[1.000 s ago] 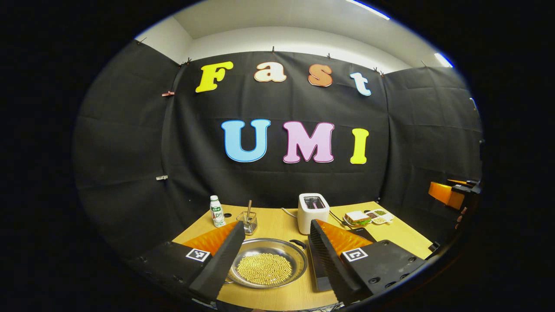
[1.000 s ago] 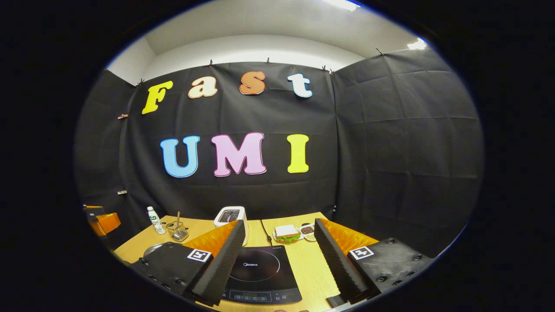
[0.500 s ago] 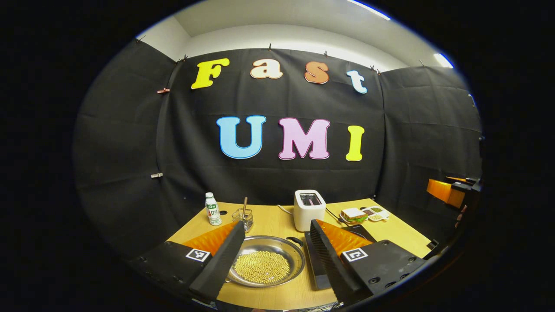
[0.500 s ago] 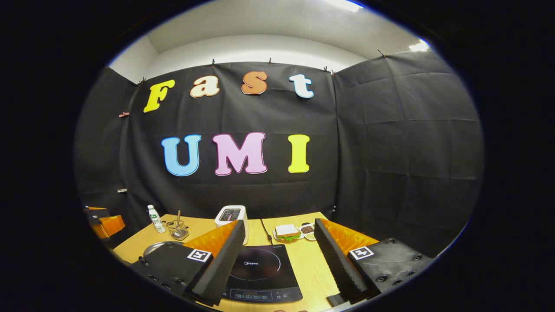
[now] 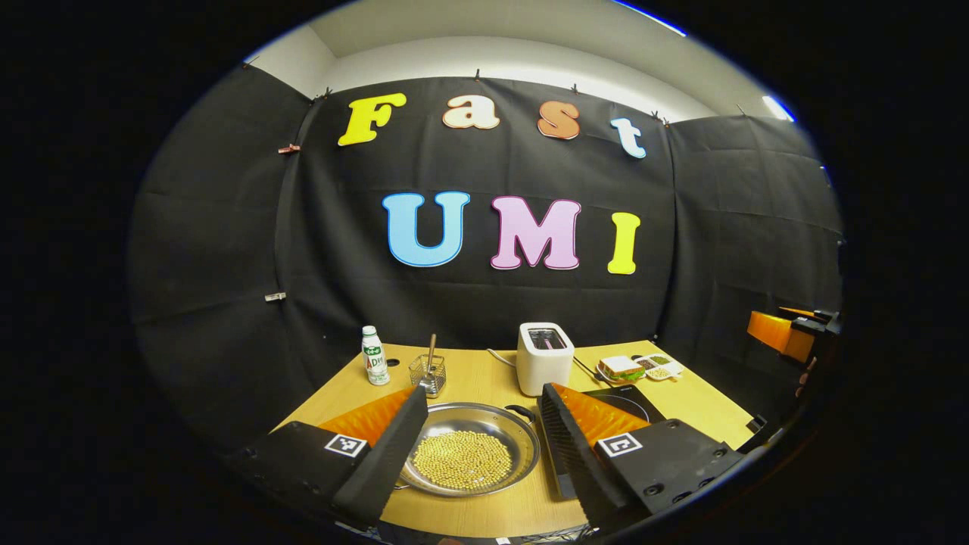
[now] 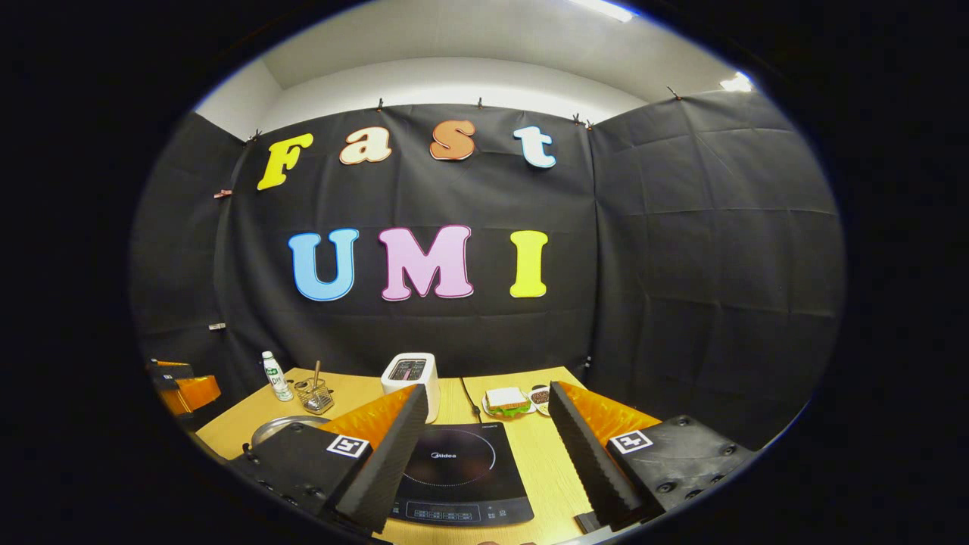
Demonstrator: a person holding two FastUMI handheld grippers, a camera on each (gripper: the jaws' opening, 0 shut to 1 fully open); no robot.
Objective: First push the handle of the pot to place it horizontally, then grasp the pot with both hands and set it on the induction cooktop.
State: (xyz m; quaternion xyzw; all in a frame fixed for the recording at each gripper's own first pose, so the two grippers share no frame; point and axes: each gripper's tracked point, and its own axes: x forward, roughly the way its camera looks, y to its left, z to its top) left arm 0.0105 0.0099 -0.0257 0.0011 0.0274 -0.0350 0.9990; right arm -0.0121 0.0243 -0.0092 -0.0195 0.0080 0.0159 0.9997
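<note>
A metal pot [image 5: 522,445] filled with yellow beans [image 5: 462,459] is framed by the spread left gripper [image 5: 478,431]; the right gripper [image 6: 484,431] is spread above the cooktop [image 6: 462,477].

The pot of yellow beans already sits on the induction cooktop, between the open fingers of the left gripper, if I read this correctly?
Not quite. The pot of yellow beans sits on the wooden table, beside the induction cooktop, not on it. The left gripper view shows this. It does lie between the open fingers of the left gripper.
</note>
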